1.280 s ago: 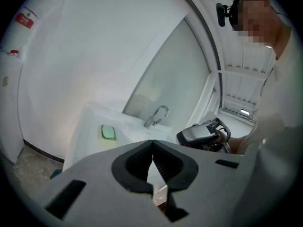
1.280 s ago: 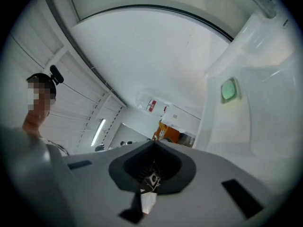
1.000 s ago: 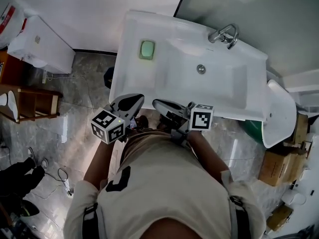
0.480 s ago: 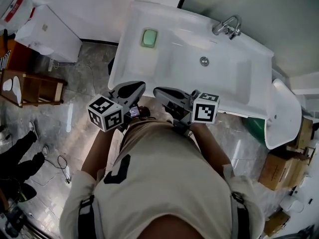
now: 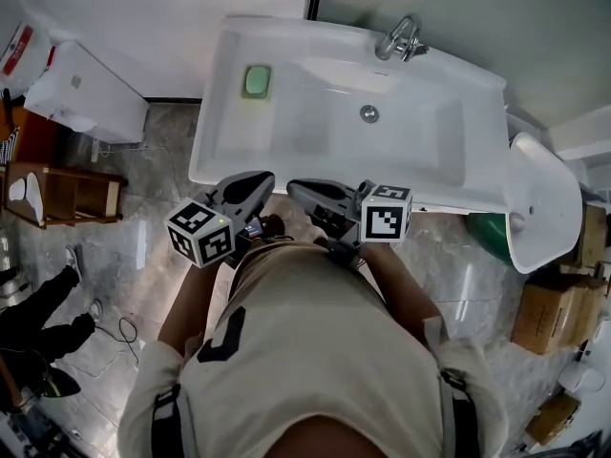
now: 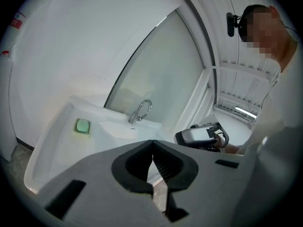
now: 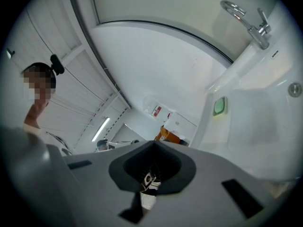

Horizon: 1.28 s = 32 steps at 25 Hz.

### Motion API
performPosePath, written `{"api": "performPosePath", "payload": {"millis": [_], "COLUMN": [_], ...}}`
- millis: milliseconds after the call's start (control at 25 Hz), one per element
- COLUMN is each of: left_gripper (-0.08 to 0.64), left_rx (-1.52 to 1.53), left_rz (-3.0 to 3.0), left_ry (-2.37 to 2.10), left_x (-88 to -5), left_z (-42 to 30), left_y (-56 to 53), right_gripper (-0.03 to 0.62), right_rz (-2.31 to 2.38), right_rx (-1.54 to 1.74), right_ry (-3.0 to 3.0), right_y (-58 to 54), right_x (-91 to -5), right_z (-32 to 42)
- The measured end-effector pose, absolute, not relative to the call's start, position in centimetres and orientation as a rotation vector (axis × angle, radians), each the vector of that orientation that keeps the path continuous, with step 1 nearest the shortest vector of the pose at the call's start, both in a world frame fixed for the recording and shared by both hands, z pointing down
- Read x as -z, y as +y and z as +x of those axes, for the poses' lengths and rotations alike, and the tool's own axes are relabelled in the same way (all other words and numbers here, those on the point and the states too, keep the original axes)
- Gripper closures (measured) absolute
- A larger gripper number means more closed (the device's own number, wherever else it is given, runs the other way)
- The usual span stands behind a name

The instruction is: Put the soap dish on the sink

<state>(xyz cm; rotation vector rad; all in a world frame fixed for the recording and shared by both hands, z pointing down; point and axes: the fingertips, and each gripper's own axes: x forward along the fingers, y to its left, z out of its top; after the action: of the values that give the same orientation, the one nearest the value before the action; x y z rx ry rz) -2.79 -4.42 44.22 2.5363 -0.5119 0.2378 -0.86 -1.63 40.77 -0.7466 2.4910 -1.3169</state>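
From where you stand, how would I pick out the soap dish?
Find the big white sink with a chrome faucet at its back edge. On its flat ledge well to the left of the faucet, near the back, sits the soap dish. It is a small rounded rectangle with a pale green centre, the only coloured thing on the white sink top.
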Motion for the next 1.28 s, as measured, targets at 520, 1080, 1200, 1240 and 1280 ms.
{"api": "performPosePath", "payload": {"millis": [520, 1080, 1200, 1240, 1280], "left_gripper": [0.540, 0.540, 0.540, 0.540, 0.540], "left_rx": [-0.280, -0.285, -0.290, -0.292, -0.294], "left_rz": [2.540, 2.457, 2.458, 2.457, 2.456], "left_ry": [-0.531, -0.658, -0.655, -0.654, -0.653], "left_x": [-43.9, -45.8, -45.9, -46.0, -46.0], "left_z": [0.5, -1.0, -0.7, -0.6, -0.6], "left_y": [-0.7, 3.1, 3.4, 3.3, 3.2], "right_gripper": [0.581, 0.581, 0.581, 0.581, 0.581], "right_rz": [-0.731, -0.582, -0.583, -0.587, -0.593], "right_rx": [1.306, 1.414, 1.438, 1.445, 1.451], "right_ry": [2.473, 2.495, 2.484, 2.480, 2.476], "right_y": [2.4, 5.4, 5.5, 5.3, 5.2], "right_x": [-40.5, -42.2, -42.7, -42.8, -42.9], "right_z": [2.8, 1.4, 1.5, 1.5, 1.5]}}
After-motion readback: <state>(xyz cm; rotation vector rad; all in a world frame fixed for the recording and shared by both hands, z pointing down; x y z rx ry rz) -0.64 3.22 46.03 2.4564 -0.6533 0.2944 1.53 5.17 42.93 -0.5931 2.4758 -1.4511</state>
